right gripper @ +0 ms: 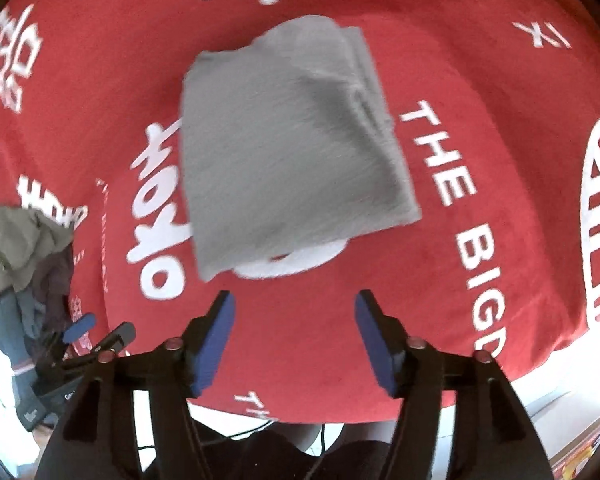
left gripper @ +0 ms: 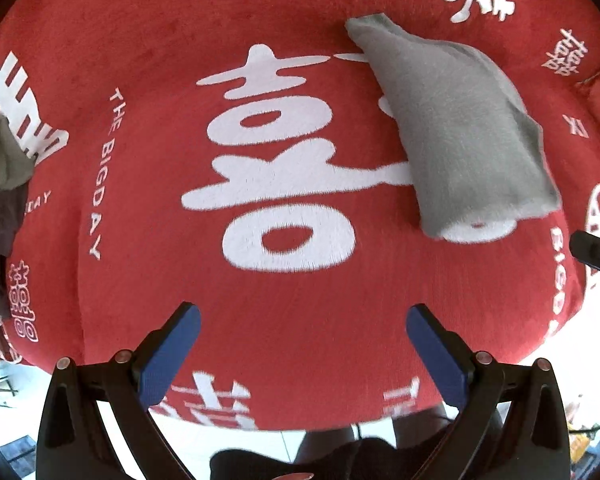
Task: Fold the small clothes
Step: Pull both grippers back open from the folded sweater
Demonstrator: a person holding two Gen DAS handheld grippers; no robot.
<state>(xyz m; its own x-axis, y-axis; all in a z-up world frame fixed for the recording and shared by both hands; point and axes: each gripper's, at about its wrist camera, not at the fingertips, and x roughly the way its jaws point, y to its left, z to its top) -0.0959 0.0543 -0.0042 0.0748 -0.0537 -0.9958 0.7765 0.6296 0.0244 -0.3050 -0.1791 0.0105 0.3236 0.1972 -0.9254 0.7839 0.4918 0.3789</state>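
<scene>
1. The red cloth [left gripper: 300, 312] with white lettering covers the whole work surface.
2. The folded grey garment [right gripper: 284, 152] lies flat on it, probably soft, light and limp; a pinch at a folded edge or corner looks best.
3. The left gripper [left gripper: 303, 322] and right gripper [right gripper: 294, 308] hang spread wide above, grasping nothing.

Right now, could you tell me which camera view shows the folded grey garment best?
The right wrist view: the folded grey garment sits central and large, its layered edges visible on one side. The left wrist view shows it whole too, but smaller, off toward the upper right and more distorted.
</scene>
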